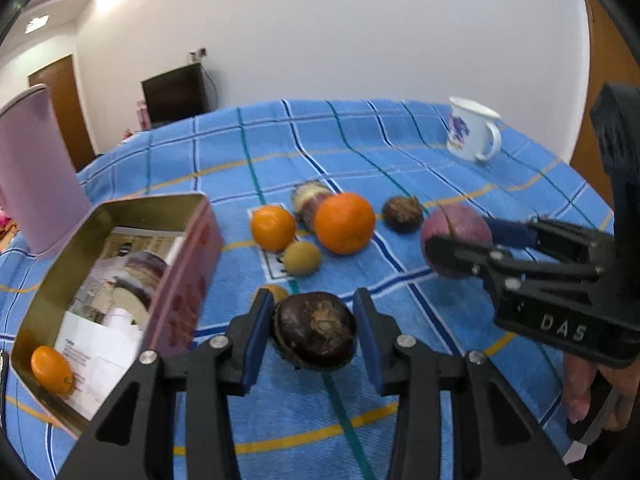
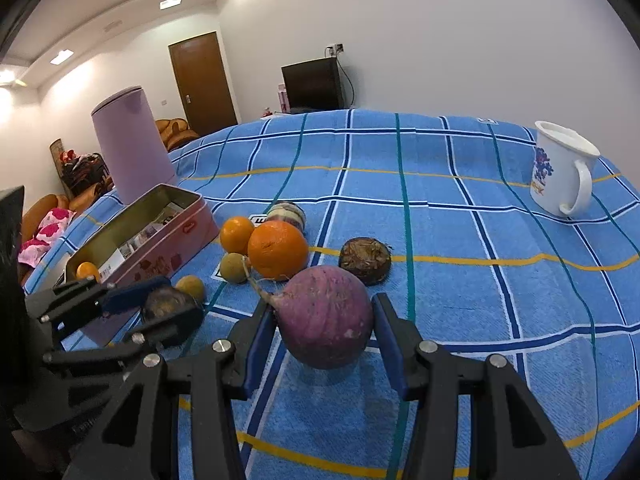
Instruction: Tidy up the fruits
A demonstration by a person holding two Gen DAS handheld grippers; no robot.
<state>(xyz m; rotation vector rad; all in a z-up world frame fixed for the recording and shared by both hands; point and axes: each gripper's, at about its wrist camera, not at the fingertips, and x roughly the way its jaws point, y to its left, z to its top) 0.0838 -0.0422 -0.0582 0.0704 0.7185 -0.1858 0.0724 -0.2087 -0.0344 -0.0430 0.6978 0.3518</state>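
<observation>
My left gripper [image 1: 314,330] is shut on a dark brown round fruit [image 1: 315,329], held just above the blue cloth. My right gripper [image 2: 325,326] is shut on a purple round root [image 2: 329,316]; it also shows in the left wrist view [image 1: 456,236]. On the cloth lie a large orange [image 1: 345,223], a small orange [image 1: 273,227], a yellow-green fruit [image 1: 302,258], a striped bulb [image 1: 308,196] and another dark fruit [image 1: 402,214]. An open pink tin [image 1: 192,276] at the left holds a small orange [image 1: 52,369] and paper.
A pink cylindrical container [image 1: 36,172] stands behind the tin. A white mug [image 1: 472,128] stands at the far right of the table. A small yellow fruit [image 1: 276,291] lies behind my left finger. The blue checked cloth [image 1: 360,152] covers the table.
</observation>
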